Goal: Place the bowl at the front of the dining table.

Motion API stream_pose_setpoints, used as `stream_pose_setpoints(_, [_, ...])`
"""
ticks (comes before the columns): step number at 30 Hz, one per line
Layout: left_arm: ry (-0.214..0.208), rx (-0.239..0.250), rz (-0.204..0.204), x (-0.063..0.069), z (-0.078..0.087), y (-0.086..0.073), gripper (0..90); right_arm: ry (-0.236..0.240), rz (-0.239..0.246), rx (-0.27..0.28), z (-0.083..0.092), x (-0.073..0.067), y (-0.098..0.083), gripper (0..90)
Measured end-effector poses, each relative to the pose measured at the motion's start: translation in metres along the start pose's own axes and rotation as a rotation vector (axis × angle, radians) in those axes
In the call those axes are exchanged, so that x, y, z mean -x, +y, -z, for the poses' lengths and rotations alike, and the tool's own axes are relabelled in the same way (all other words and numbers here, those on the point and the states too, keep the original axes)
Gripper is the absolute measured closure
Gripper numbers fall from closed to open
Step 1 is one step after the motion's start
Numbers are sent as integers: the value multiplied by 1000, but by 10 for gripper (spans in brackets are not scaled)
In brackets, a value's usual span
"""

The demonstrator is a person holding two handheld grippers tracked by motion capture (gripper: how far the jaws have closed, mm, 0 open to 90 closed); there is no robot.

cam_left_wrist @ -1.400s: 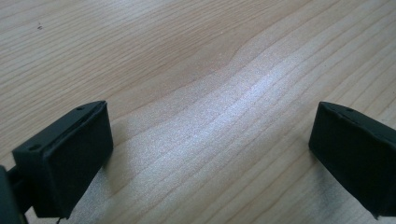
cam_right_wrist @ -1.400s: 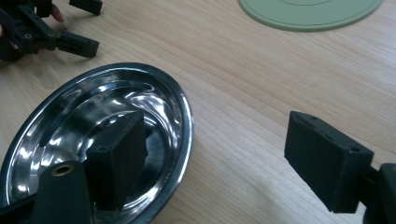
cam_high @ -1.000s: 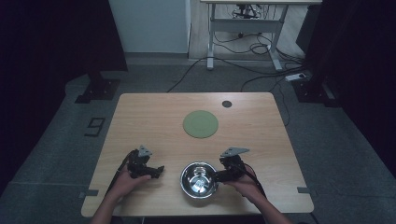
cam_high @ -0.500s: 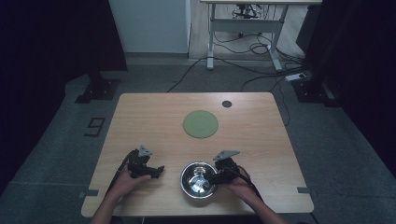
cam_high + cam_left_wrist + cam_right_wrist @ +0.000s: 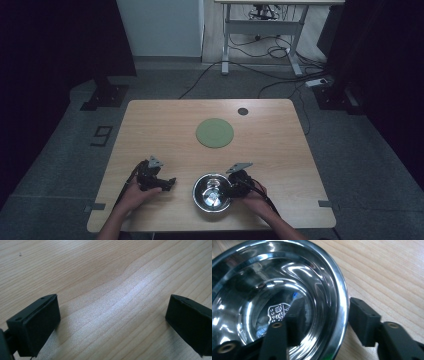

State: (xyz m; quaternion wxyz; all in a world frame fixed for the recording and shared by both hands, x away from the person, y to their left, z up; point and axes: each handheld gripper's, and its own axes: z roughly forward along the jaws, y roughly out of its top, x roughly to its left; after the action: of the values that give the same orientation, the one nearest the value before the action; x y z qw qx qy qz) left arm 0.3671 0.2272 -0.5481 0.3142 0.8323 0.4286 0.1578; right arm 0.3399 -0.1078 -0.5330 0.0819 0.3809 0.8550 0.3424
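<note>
A shiny steel bowl (image 5: 212, 192) stands near the front edge of the wooden table (image 5: 165, 125), right of centre. My right gripper (image 5: 233, 187) is at the bowl's right side. In the right gripper view the bowl (image 5: 269, 285) is empty, and my right gripper (image 5: 327, 308) is open astride its rim, one jaw inside and one outside, with a gap on each side. My left gripper (image 5: 168, 183) rests on the table left of the bowl. It is open (image 5: 112, 315), with bare wood between the jaws.
A flat green disc (image 5: 214, 132) lies at the table's middle, beyond the bowl. A small dark round spot (image 5: 242, 111) sits near the far edge. A person's hands hold both grippers from the front edge.
My right gripper has moved left, onto the bowl's right rim. The left gripper and the bowl have stayed put.
</note>
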Motion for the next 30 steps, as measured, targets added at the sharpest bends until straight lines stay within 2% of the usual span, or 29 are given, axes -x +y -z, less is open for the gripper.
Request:
stream_pose_setpoints(6, [0, 0, 0, 0, 0, 0, 0, 9, -4, -20, -1, 1, 0, 633])
stream_pose_setpoints(8, [0, 0, 0, 0, 0, 0, 0, 14, -11, -21, -1, 2, 0, 648])
stream_pose_setpoints(10, [0, 0, 0, 0, 0, 0, 0, 29, -28, -24, 0, 4, 0, 677])
stream_pose_setpoints(11, [0, 0, 0, 0, 0, 0, 0, 55, -45, -33, 0, 6, 0, 713])
stream_pose_setpoints(12, [0, 0, 0, 0, 0, 0, 0, 55, -45, -33, 0, 6, 0, 713])
stream_pose_setpoints(13, [0, 0, 0, 0, 0, 0, 0, 71, -50, -37, 0, 7, 0, 764])
stream_pose_setpoints(18, [0, 0, 1, 0, 0, 0, 0, 93, -77, -35, 1, 10, 0, 800])
stream_pose_setpoints(19, [0, 0, 0, 0, 0, 0, 0, 108, -102, -32, 2, 14, 0, 811])
stream_pose_setpoints(20, [0, 0, 0, 0, 0, 0, 0, 108, -102, -32, 2, 14, 0, 811])
stream_pose_setpoints(21, [0, 0, 1, 0, 0, 0, 0, 120, -136, -28, 3, 17, -1, 826])
stream_pose_setpoints(22, [0, 0, 0, 0, 0, 0, 0, 120, -136, -28, 3, 17, -1, 826])
stream_pose_setpoints(24, [0, 0, 0, 0, 0, 0, 0, 133, -166, -22, 4, 21, -1, 837])
stream_pose_setpoints(25, [0, -2, 0, 0, 0, 0, 0, 152, -194, -9, 6, 24, -2, 853])
stream_pose_setpoints(30, [0, -2, 0, 0, 0, 0, 0, 162, -215, 5, 9, 30, -2, 856])
